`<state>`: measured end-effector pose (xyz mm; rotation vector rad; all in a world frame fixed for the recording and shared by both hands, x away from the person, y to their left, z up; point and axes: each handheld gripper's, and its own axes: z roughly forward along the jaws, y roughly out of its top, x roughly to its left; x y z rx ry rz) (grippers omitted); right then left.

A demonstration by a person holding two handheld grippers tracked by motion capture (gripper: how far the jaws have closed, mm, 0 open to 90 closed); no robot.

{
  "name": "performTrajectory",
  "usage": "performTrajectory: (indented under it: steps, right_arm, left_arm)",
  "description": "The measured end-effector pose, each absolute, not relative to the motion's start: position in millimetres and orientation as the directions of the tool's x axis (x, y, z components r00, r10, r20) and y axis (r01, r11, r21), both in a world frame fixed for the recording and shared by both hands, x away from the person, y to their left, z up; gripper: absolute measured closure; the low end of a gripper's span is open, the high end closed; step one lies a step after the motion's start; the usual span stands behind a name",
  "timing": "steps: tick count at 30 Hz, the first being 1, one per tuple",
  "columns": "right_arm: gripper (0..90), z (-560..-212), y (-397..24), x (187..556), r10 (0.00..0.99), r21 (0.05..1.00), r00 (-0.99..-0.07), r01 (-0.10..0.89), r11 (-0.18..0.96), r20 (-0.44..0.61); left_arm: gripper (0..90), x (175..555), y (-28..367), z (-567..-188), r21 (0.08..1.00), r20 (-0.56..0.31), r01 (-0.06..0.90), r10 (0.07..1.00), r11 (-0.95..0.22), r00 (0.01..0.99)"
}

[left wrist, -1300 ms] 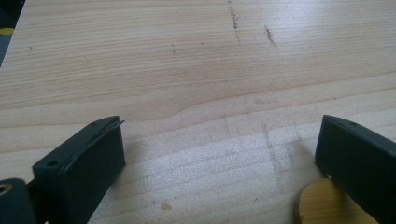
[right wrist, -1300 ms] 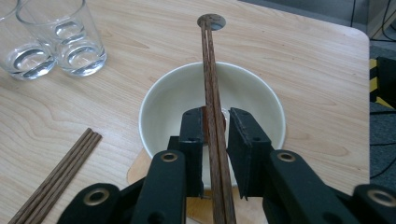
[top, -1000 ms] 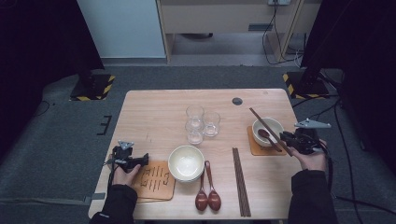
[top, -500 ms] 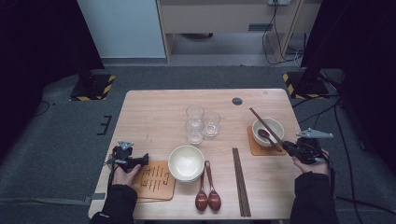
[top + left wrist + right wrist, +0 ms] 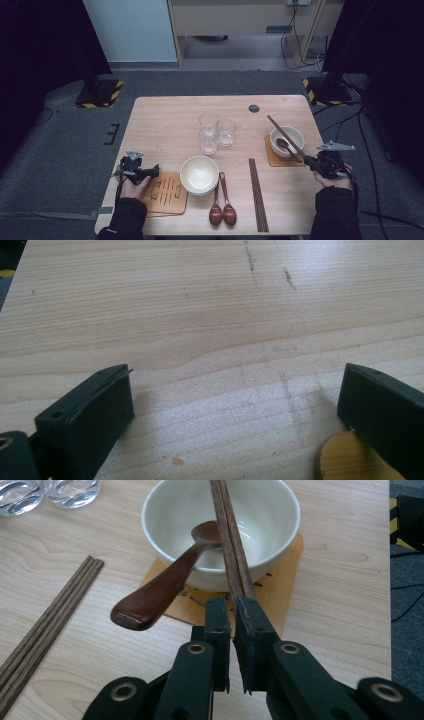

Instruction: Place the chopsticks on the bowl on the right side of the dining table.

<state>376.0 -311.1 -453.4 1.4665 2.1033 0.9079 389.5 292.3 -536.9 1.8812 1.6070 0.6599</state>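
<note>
Right tongs (image 5: 232, 605) clenched on a pair of chopsticks (image 5: 227, 535), jaws all but meeting around the near ends. Sticks laid across a white bowl (image 5: 220, 530) so the far tips stick out past its rim; probably being set down there, or about to be lifted off. Hard to say which. Wooden spoon (image 5: 165, 582) propped in the same bowl, head inside, handle hanging over the near rim toward the tongs. Bowl on an orange coaster (image 5: 285, 585), near the table's right edge. Second pair of chopsticks (image 5: 47, 612) flat on the wood to the left, apart from the bowl.

Left tongs (image 5: 235, 410) released, jaws spread wide with nothing between them but bare table (image 5: 200, 315); seemingly just waiting. Rounded corner of a wooden mat (image 5: 345, 460) cut off by the right jaw.

From the high view: left tongs (image 5: 145, 172) at the mat (image 5: 167, 192), beside a stack of bowls (image 5: 199, 174), two spoons (image 5: 222, 212) just below it, three glasses (image 5: 215, 131) clustered mid-table. Marks on the mat too small to read. Far chopstick tips lost in the right gripper view, cut by the frame.
</note>
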Motion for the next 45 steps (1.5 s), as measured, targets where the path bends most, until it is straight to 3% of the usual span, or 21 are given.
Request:
performTrajectory:
  steps: [18, 45]
  right_arm:
    - [79.0, -459, -323, 381, 0.961, 0.723, -0.275, 0.667, 0.177, 0.018]
    - [72.5, -466, -332, 398, 0.973, 0.747, -0.231, 0.645, 0.160, -0.009]
  left_arm:
    - [0.2, 390, 292, -537, 0.700, 0.003, 0.705, 0.988, -0.113, 0.155]
    - [0.2, 390, 292, -537, 0.700, 0.003, 0.705, 0.988, -0.113, 0.155]
